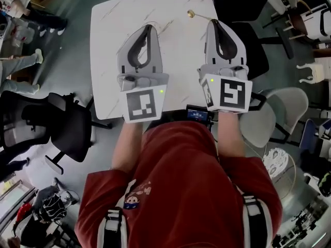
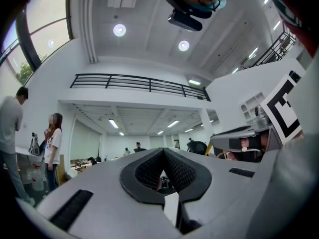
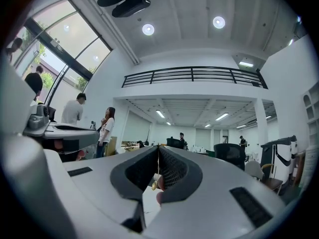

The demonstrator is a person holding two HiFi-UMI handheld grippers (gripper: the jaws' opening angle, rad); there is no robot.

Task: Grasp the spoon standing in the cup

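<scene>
A thin golden spoon [image 1: 192, 14] sticks out to the left from the tip of my right gripper [image 1: 215, 22], which is shut on its handle above the white marble table [image 1: 108, 45]. In the right gripper view the spoon [image 3: 158, 172] shows as a thin gold line pinched between the closed pads of the right gripper [image 3: 158, 149]. My left gripper [image 1: 150, 27] hovers beside it over the table, jaws together with nothing between them; in the left gripper view its tips [image 2: 163, 151] meet. No cup is visible in any view.
A black office chair [image 1: 62, 128] stands left of the table, a grey chair [image 1: 279, 112] to the right and a dark chair [image 1: 253, 45] behind. A small black device [image 1: 199, 113] sits at the table's near edge. People stand at the left [image 2: 52, 143].
</scene>
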